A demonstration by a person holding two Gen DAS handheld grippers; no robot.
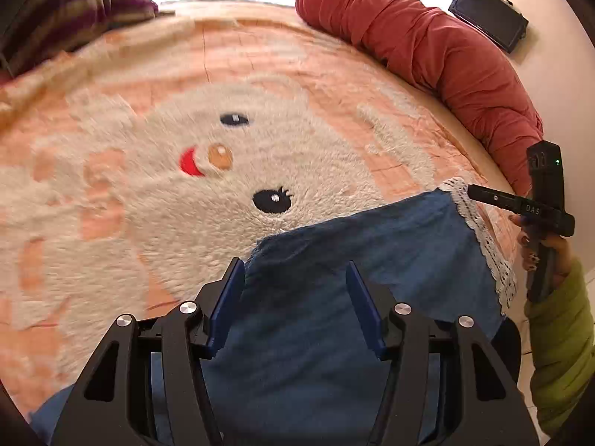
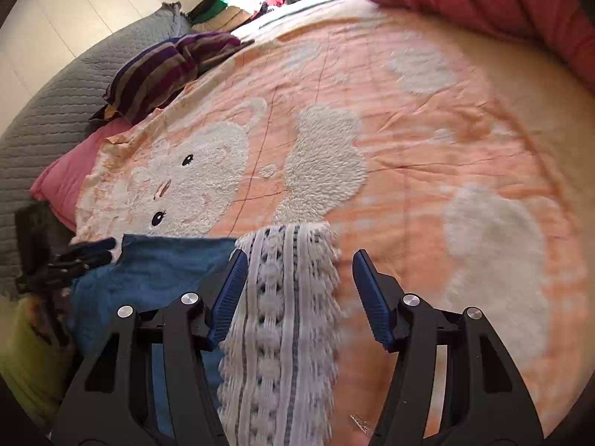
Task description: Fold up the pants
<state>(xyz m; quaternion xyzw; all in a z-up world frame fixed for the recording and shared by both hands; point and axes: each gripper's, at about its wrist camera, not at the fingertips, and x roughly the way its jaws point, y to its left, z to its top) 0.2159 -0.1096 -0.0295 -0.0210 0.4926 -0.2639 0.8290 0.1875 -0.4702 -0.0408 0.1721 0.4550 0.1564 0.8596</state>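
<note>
Blue cotton pants [image 1: 372, 260] with a white lace hem [image 2: 282, 316] lie on the peach fleece blanket [image 1: 260, 55]; the left gripper [image 1: 295, 308] hovers over the blue cloth, fingers released. The right gripper [image 2: 299, 297] hangs above the lace, fingers spread apart

Blue pants [image 1: 364, 260] are matt woven cloth with a white openwork lace hem [image 2: 282, 297]; the blanket [image 1: 148, 193] is fluffy pile (peach parts flatter).
</note>
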